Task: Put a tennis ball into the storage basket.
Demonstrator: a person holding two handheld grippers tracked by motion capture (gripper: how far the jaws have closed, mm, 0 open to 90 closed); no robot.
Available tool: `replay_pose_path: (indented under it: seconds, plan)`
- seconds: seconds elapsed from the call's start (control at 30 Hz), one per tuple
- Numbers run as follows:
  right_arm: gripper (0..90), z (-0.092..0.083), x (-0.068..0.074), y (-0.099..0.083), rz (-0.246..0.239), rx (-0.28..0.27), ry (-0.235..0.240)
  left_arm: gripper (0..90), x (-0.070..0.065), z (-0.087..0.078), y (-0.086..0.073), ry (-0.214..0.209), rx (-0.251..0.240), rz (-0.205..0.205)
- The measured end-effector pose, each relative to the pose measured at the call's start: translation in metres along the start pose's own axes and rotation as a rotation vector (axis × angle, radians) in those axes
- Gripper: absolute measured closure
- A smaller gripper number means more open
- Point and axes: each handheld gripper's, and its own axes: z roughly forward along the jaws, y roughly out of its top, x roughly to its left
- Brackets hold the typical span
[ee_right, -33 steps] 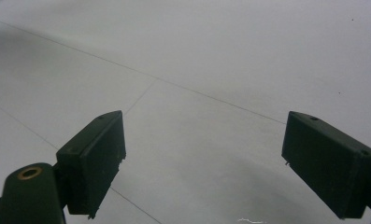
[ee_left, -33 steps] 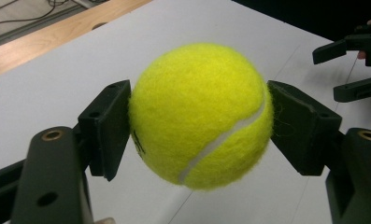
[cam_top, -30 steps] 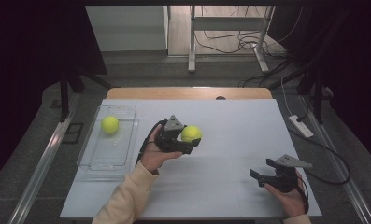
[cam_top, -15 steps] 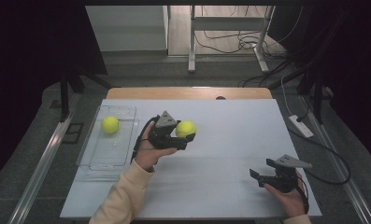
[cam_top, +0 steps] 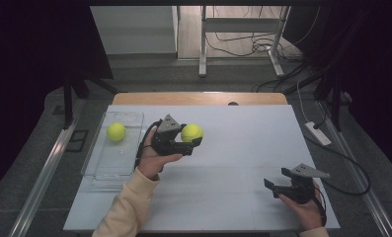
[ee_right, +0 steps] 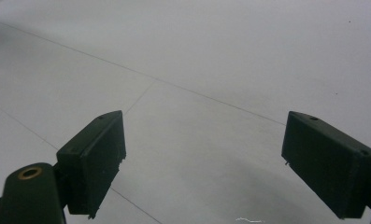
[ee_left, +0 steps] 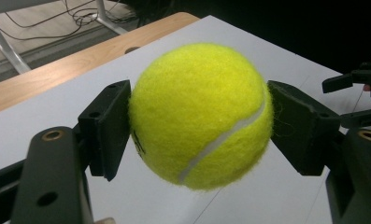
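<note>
1. Left gripper (cam_top: 189,143) clamped on a tennis ball (cam_top: 192,132), held just above the table (cam_top: 243,148), middle-left of the high view.
2. Right gripper (cam_top: 275,185) gaped wide, nothing between the jaws, lower right.
3. Second ball (cam_top: 116,131) sat in the clear tray (cam_top: 104,170), left of frame.

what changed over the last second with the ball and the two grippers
The left gripper, its jaws shut on the tennis ball, carried it left across the table, toward the clear tray. The grip did not change. The right gripper stayed put near the front right with its jaws open, and the second ball stayed in the tray.
</note>
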Motion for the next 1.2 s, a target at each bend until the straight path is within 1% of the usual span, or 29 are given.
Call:
replay_pose_path:
  seconds: [0.6, 0.8, 1.2]
  plan:
    - [13.7, 0.0, 0.001, 0.0, 0.001, -0.001, 0.006, 27.4, 0.008, -0.016, 0.003, 0.021, -0.042, -0.023]
    - [13.7, 0.0, 0.001, 0.0, 0.001, -0.003, 0.006, 27.4, 0.013, -0.021, 0.002, 0.053, -0.046, -0.026]
    - [13.7, 0.001, 0.001, 0.0, 0.0, -0.001, 0.007, 27.4, 0.024, -0.032, 0.002, 0.077, -0.068, -0.053]
